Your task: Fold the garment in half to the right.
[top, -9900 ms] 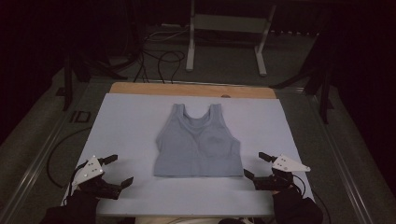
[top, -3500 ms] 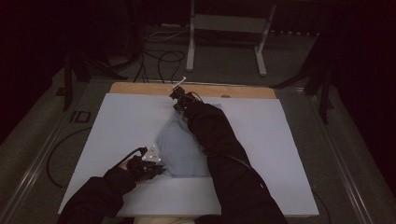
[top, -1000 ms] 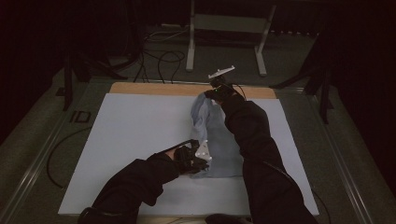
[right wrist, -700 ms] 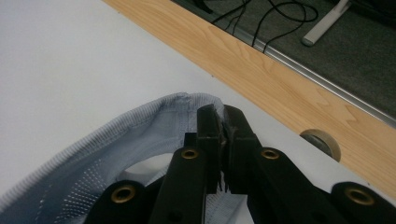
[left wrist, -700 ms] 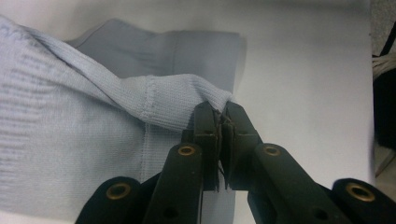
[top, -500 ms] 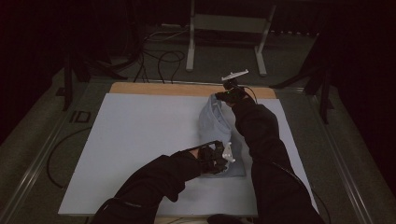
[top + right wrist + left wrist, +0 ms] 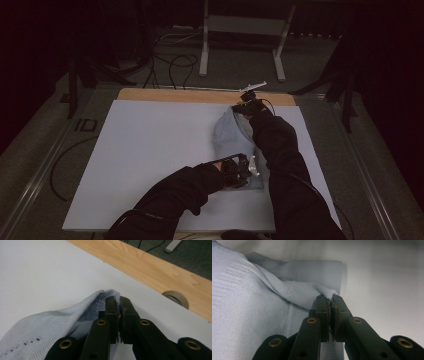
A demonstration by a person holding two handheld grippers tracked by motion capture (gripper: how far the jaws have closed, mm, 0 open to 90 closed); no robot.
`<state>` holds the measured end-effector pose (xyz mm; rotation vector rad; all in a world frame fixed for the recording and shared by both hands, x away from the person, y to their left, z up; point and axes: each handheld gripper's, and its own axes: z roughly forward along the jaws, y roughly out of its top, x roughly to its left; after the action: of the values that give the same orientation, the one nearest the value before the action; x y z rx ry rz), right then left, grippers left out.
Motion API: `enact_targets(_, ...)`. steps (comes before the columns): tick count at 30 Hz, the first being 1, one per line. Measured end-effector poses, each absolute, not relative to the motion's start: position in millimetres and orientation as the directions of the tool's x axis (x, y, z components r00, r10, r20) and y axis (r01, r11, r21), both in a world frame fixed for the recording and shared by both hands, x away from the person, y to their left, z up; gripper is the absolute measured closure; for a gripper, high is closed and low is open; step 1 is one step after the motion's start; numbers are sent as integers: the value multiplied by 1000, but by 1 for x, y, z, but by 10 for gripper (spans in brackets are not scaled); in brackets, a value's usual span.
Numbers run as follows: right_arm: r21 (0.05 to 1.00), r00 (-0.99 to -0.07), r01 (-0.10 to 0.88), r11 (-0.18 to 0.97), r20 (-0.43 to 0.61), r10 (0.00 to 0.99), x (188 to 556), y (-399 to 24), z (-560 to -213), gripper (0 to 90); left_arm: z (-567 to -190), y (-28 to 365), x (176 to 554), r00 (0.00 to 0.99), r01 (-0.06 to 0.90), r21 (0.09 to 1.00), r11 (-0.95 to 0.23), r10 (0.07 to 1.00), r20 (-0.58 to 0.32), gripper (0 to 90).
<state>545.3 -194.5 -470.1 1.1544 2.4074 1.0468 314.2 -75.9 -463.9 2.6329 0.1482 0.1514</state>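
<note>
A light blue knit tank top [image 7: 231, 136] lies folded lengthwise on the white table cover [image 7: 150, 150], right of centre. My left gripper [image 7: 243, 171] is shut on its bottom hem corner [image 7: 325, 291], holding it over the lower layer near the table's front. My right gripper [image 7: 246, 106] is shut on a shoulder strap edge [image 7: 105, 293] at the far end, lifting the ribbed edge slightly off the cover. Both arms in black sleeves cross over the right half of the table.
A bare wooden strip [image 7: 190, 95] runs along the table's far edge, with a round grommet hole [image 7: 175, 297] in it. Cables [image 7: 170, 60] and a metal stand [image 7: 240, 30] are on the floor beyond. The cover's left half is bare.
The top lay flat and spread; both grippers took hold of its left side and carried it rightward, folding the garment in half. In the last second they moved further right.
</note>
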Motion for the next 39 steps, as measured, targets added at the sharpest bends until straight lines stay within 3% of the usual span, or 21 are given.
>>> enact_targets(12, 706, -637, 574, 415, 66, 768, 548, -205, -482, 842, -462, -99, 321, 988, 74, 502, -862, 133, 84, 864)
enact_targets(13, 706, -638, 576, 412, 73, 767, 547, -206, -482, 809, -462, -103, 322, 988, 72, 507, -859, 130, 80, 864)
enact_targets(14, 709, -634, 581, 400, 85, 769, 547, -209, -483, 674, -463, -105, 322, 989, 70, 507, -859, 127, 79, 864)
enact_targets(16, 707, -632, 587, 395, 95, 770, 545, -212, -483, 530, -466, -109, 322, 989, 70, 505, -860, 124, 75, 864)
enact_targets(18, 710, -632, 584, 394, 93, 770, 544, -214, -483, 487, -468, -111, 322, 989, 70, 505, -861, 125, 75, 864)
enact_targets(19, 718, -629, 585, 377, 108, 770, 541, -222, -481, 348, -473, -114, 323, 990, 79, 502, -861, 128, 64, 863)
enact_targets(24, 713, -632, 596, 369, 132, 764, 535, -237, -478, 198, -479, -116, 328, 989, 94, 497, -863, 138, 52, 862)
enact_targets(33, 709, -609, 598, 374, 99, 787, 523, -250, -472, 147, -488, -118, 332, 988, 127, 500, -857, 154, 13, 841)
enact_targets(39, 728, -611, 581, 364, 95, 786, 516, -255, -462, 142, -487, -119, 329, 990, 118, 512, -851, 143, 9, 762)
